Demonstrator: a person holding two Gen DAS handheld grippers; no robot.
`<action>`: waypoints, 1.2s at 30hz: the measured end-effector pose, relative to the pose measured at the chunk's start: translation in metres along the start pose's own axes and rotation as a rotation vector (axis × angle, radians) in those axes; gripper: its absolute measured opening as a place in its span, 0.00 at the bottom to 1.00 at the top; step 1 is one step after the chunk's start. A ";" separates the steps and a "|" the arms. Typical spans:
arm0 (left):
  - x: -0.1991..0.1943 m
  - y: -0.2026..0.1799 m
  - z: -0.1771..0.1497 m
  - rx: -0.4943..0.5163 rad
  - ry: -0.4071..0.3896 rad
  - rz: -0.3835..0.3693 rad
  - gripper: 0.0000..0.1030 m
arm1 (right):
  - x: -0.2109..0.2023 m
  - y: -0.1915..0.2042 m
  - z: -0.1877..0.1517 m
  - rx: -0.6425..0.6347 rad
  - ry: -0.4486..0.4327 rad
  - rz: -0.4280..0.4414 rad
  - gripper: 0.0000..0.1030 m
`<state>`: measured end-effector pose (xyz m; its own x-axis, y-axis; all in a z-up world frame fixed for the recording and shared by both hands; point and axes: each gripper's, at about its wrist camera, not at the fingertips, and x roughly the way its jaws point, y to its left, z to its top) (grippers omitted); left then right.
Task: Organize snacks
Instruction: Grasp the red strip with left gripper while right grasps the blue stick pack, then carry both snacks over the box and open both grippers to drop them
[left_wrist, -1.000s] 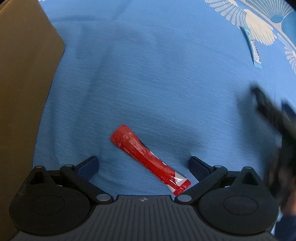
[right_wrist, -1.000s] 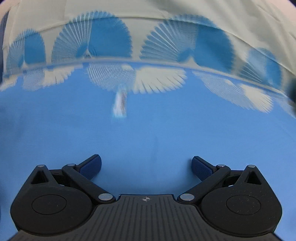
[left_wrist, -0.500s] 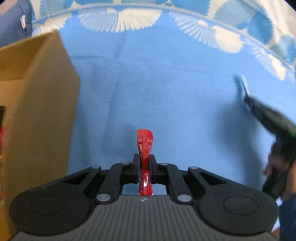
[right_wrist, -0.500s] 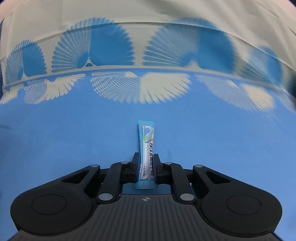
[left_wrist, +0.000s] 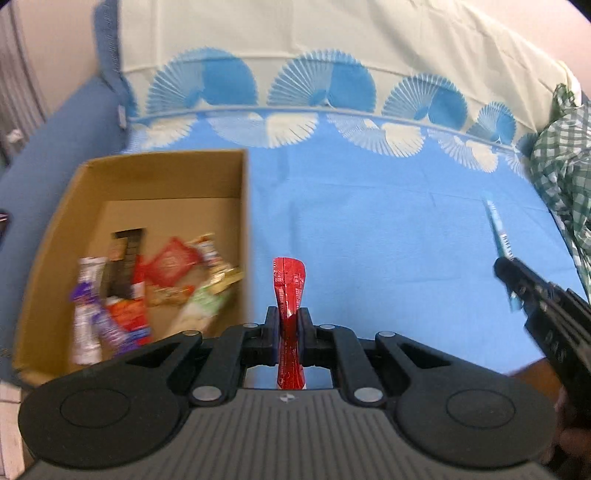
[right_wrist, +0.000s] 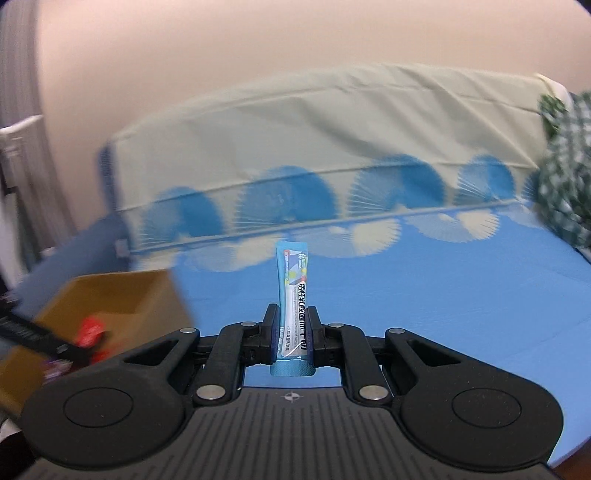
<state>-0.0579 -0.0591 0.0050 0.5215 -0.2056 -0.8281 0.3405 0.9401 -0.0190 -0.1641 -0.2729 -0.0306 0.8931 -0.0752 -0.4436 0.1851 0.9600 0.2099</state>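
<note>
My left gripper (left_wrist: 288, 332) is shut on a red snack stick (left_wrist: 289, 291) and holds it up above the blue cloth, just right of an open cardboard box (left_wrist: 243, 221) that holds several snack packets (left_wrist: 147, 295). My right gripper (right_wrist: 293, 332) is shut on a light blue snack stick (right_wrist: 293, 291), lifted off the cloth. In the left wrist view the right gripper (left_wrist: 517, 284) shows at the right with the blue stick (left_wrist: 498, 232). In the right wrist view the box (right_wrist: 110, 295) lies at lower left, with the left gripper (right_wrist: 66, 347) and its red stick (right_wrist: 90, 330) over it.
The blue cloth (left_wrist: 388, 240) with a fan pattern covers the surface, and a cream backrest (left_wrist: 332, 55) rises behind it. A green checked cloth (left_wrist: 565, 166) lies at the far right. A blue cushion (left_wrist: 55, 129) sits behind the box at the left.
Both grippers closed on their sticks a second ago and have since lifted them off the cloth. The left one has swung toward the box, which now shows its inside.
</note>
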 end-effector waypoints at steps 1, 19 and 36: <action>-0.011 0.009 -0.007 -0.002 -0.006 0.006 0.09 | -0.010 0.015 -0.002 -0.012 0.001 0.027 0.14; -0.121 0.132 -0.129 -0.121 -0.099 0.069 0.09 | -0.122 0.187 -0.062 -0.283 0.071 0.245 0.14; -0.122 0.143 -0.133 -0.132 -0.103 0.034 0.09 | -0.126 0.203 -0.067 -0.340 0.077 0.209 0.15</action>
<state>-0.1770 0.1368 0.0284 0.6107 -0.1930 -0.7679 0.2186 0.9732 -0.0707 -0.2668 -0.0500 0.0097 0.8614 0.1389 -0.4885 -0.1549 0.9879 0.0078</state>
